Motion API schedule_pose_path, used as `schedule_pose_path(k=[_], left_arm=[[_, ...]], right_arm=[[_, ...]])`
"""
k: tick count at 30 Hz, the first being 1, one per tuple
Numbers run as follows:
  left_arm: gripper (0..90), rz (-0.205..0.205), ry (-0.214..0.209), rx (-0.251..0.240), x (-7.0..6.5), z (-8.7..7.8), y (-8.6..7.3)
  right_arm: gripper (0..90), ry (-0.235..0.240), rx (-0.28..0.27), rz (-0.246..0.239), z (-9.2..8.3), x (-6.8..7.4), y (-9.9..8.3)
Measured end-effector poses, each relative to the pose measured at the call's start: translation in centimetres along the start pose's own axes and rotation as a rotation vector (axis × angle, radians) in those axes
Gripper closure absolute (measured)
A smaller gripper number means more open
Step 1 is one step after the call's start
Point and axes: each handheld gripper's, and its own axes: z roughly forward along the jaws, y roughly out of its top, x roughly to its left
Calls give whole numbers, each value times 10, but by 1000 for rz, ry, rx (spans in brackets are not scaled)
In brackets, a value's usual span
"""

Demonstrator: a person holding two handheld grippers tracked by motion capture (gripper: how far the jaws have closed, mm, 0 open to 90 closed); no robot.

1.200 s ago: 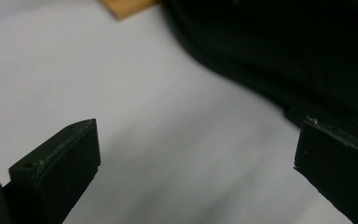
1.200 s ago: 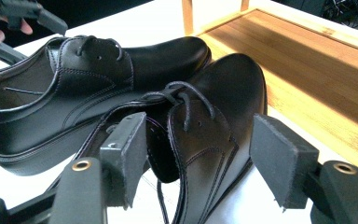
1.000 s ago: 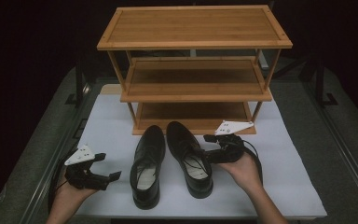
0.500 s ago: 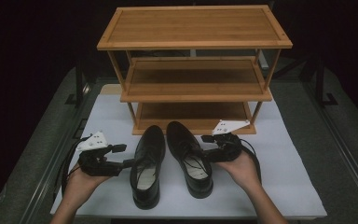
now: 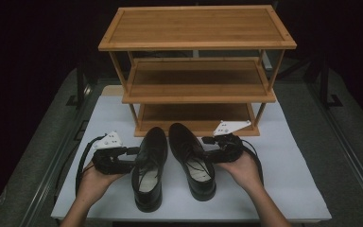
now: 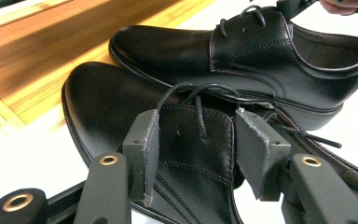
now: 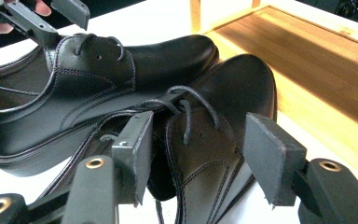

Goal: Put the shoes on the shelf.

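— Two black lace-up dress shoes are seen side by side on the white mat (image 5: 283,189), toes pointed at the bottom shelf of the bamboo shoe rack (image 5: 196,90). How are the tongs placed?

— One pair is set at each shoe. The left gripper (image 5: 131,152) is brought in from the outer side of the left shoe (image 5: 149,165), and the right gripper (image 5: 208,142) from the outer side of the right shoe (image 5: 191,158).

— How far is the left pair spread?

— About halfway. Its jaws have just been closing, and in the left gripper view the laced flap of the left shoe (image 6: 186,140) is seen between the two grey pads (image 6: 142,149). One pad is laid against a lace and the edge of the flap; at the other pad a sliver of gap appears to be left, so a firm pinch cannot be confirmed.

— And the right pair?

— Also about half spread, its jaws narrowed slightly of late. In the right gripper view the laced part of the right shoe (image 7: 200,140) is straddled. The near pad (image 7: 137,149) is set close against the leather, while the far pad (image 7: 270,154) is held clearly apart from it, so nothing is clamped.

— Where are the shoes relative to each other?

— Just beside each other, apparently touching near the middle, both soles flat on the mat, directly before the rack.
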Motion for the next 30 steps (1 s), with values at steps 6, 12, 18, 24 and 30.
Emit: schedule_pose_path(k=[6, 12, 18, 24, 30], left_arm=[[529, 15, 2, 36, -4, 6, -2], [557, 20, -3, 45, -6, 9, -2], [604, 31, 16, 67, -8, 8, -3], [705, 44, 23, 68, -10, 5, -1], [836, 74, 56, 73, -15, 4, 0]], right_arm=[[429, 7, 11, -1, 2, 0, -1], [472, 4, 35, -12, 7, 0, -3], [592, 17, 61, -23, 11, 3, -5], [705, 28, 61, -29, 10, 5, -5], [857, -1, 47, -27, 6, 7, -4]])
